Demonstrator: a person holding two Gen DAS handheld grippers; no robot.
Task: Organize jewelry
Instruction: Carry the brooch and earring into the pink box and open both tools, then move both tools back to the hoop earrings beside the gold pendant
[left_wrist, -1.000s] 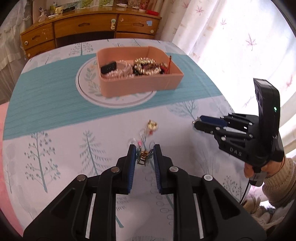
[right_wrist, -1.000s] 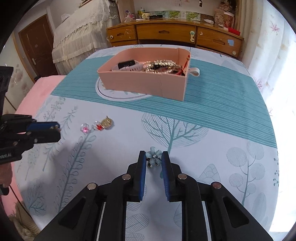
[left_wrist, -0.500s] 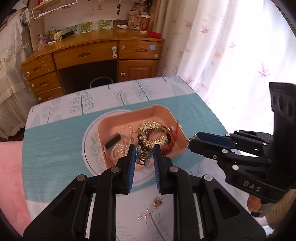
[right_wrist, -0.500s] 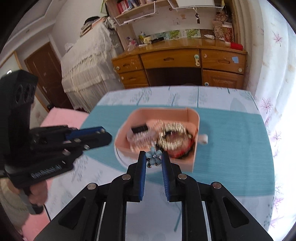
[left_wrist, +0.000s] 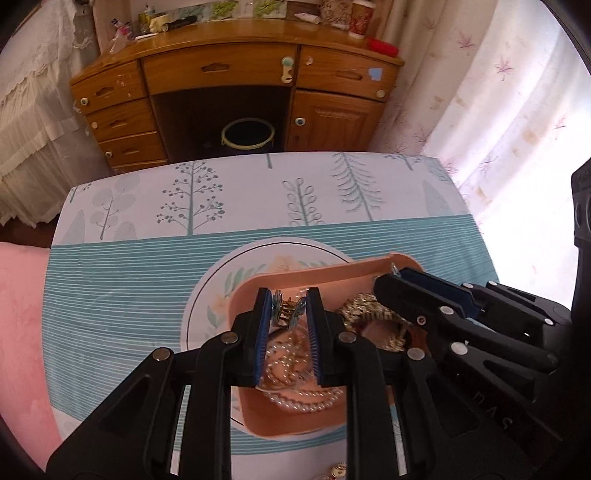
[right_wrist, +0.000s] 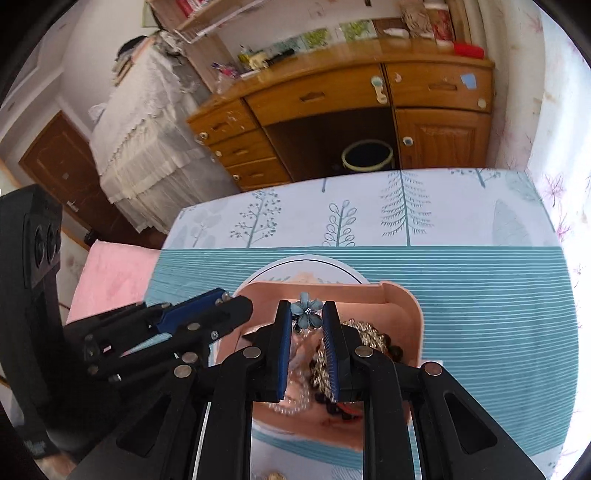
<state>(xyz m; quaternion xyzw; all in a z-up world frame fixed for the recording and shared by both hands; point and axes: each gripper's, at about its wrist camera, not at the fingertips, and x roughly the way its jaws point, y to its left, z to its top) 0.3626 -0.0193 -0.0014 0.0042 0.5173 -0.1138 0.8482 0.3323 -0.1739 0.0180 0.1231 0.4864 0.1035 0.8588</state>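
Observation:
The pink tray (left_wrist: 295, 421) (right_wrist: 402, 295) sits on the tablecloth and holds a pearl strand (left_wrist: 306, 402), a gold chain (left_wrist: 364, 314) and other jewelry. My left gripper (left_wrist: 287, 312) is shut on a small gold and blue hair clip (left_wrist: 286, 314), directly above the tray. My right gripper (right_wrist: 307, 314) is shut on a blue flower piece (right_wrist: 306, 313), also above the tray, just right of the left gripper. Each gripper shows in the other's view.
The tree-patterned cloth with a teal striped band (left_wrist: 122, 295) covers the table. A wooden desk (left_wrist: 229, 70) and a bin (left_wrist: 247, 136) stand beyond the far edge. A gold trinket (left_wrist: 338, 470) lies on the cloth near the front. A curtain (left_wrist: 498, 110) hangs at right.
Both grippers have moved forward from the near cloth to over the tray, each still holding its piece. The view has tilted down onto the tray.

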